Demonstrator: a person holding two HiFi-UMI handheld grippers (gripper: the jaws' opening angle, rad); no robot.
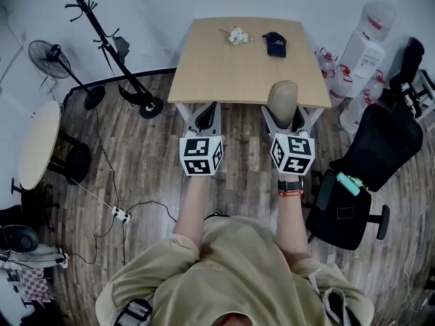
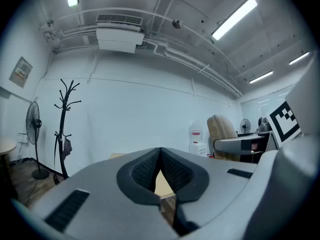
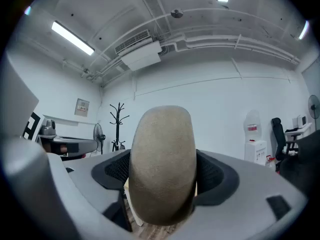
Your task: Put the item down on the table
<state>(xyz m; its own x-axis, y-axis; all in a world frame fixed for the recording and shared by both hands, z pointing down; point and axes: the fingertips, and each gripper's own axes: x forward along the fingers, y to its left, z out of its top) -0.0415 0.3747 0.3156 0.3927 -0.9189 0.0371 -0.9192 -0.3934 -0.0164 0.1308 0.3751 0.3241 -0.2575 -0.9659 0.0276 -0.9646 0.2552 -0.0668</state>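
right tongs (image 3: 161, 184): clamped on a tan oblong item (image 3: 162, 159) with rounded ends and a felt-like surface. the dark ribbed pads press on both of its flanks, and it stands upright between them, rising well above the jaw tips. left tongs (image 2: 160, 159): closed tip to tip, nothing between them.

in the head view both tongs sit side by side at frame centre, apart from each other. the tan oblong item (image 1: 283, 100) overlaps the near edge of the light wooden rectangular desk (image 1: 231, 70), right of centre; contact with the desk top cannot be confirmed.

at the far end of the desk lie a small white clustered object (image 1: 238, 36) and, beside it on the right, a dark cap (image 1: 275, 44). a black office chair (image 1: 380, 148) stands at the right, on wooden plank floor (image 1: 136, 168).
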